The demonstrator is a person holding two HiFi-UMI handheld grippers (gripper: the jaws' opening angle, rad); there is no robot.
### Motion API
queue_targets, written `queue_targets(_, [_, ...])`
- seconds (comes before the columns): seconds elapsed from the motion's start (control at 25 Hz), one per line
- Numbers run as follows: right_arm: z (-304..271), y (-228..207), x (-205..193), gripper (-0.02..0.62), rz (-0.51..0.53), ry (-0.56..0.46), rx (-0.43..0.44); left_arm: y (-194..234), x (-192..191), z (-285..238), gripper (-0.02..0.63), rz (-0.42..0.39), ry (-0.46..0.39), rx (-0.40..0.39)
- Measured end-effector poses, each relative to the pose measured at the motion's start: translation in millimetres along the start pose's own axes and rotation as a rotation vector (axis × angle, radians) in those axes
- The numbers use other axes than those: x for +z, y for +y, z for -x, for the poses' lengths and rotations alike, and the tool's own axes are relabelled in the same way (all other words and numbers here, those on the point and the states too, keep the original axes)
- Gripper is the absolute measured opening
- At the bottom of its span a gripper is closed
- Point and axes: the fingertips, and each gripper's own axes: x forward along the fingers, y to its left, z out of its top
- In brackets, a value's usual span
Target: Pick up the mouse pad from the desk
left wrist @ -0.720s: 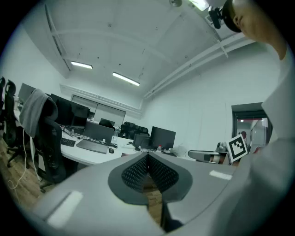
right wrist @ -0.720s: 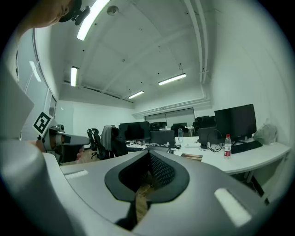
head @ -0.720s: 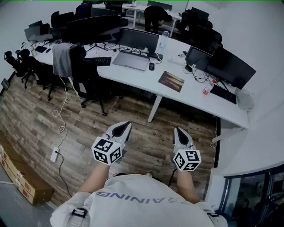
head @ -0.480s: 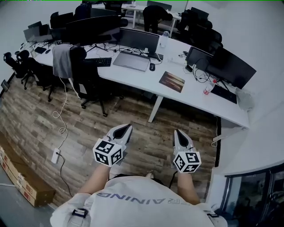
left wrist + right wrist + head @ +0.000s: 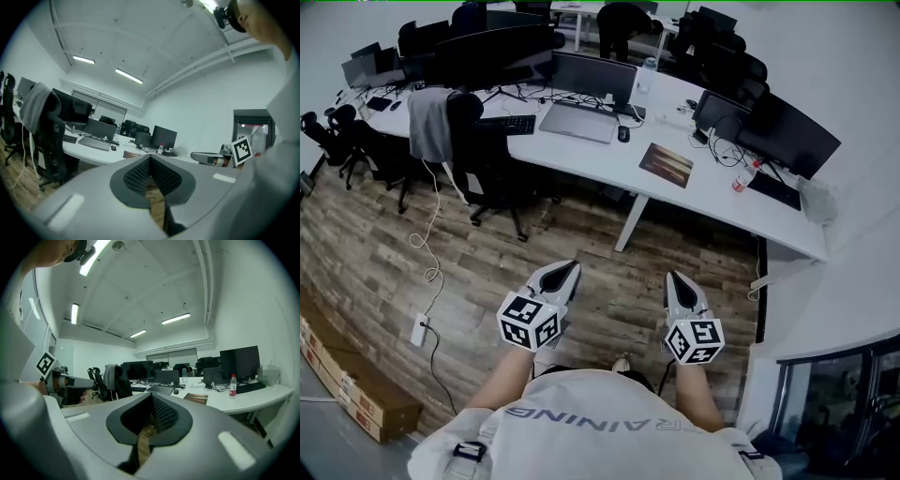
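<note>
Mouse pad (image 5: 666, 165) lies flat on the desk (image 5: 591, 159) just right of the laptop (image 5: 577, 122), with the mouse (image 5: 622, 134) between them. It looks thin, light and floppy, so I'd pinch its near edge. Cables (image 5: 722, 150) and a bottle (image 5: 739, 180) sit further right of the laptop, and nothing's on the pad. Left gripper (image 5: 567, 266) and right gripper (image 5: 675, 277) are both pressed together, empty, and well away from the laptop.

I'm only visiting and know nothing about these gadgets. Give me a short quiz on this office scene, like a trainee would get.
1. True or false: a gripper already holds the mouse pad.
2. What hangs over the black chair's back? A) grey garment B) red bag C) helmet
3. Are the jaws of the left gripper and right gripper apart or together?
Key: 1 false, it lies on the desk; 2 A; 3 together.
</note>
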Motion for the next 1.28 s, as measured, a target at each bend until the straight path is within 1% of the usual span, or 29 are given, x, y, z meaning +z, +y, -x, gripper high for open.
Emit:
queue_targets(0.12, [-4.4, 16.6, -7.0, 0.011, 0.007, 0.02, 0.003, 7.9, -2.6, 6.5, 0.0, 0.026, -0.001, -0.019])
queue_targets(0.24, [-13.4, 29.3, -9.2, 0.012, 0.005, 0.022, 0.003, 17.1, -5.3, 5.0, 0.0, 0.031, 0.008, -0.041])
queue_targets(0.36, [-18.4, 27.9, -14.9, 0.012, 0.004, 0.039, -0.003, 20.7, -13.5, -3.7, 0.0, 0.038, 0.032, -0.052])
queue_targets(0.44, [-22.4, 18.2, -17.9, 0.012, 0.001, 0.048, -0.009, 22.2, -17.2, -13.7, 0.0, 0.04, 0.047, -0.055])
queue_targets(0.6, [-41.4, -16.8, -14.8, 0.012, -0.021, 0.041, -0.023, 26.2, -11.9, -48.9, 0.0, 0.026, 0.062, -0.046])
queue_targets(0.84, [-85.8, -79.2, 2.2, 0.012, -0.044, 0.006, -0.002, 26.4, 7.0, -120.3, 0.0, -0.018, 0.067, -0.024])
queue_targets(1.0, [-110.4, -134.2, 16.7, 0.012, -0.044, -0.017, 0.01, 16.5, 19.8, -181.5, 0.0, -0.037, 0.059, -0.018])
queue_targets(1.28, [-136.1, -230.8, 21.6, 0.012, -0.052, 0.004, 0.015, -7.8, 24.2, -271.6, 0.0, -0.051, 0.057, -0.005])
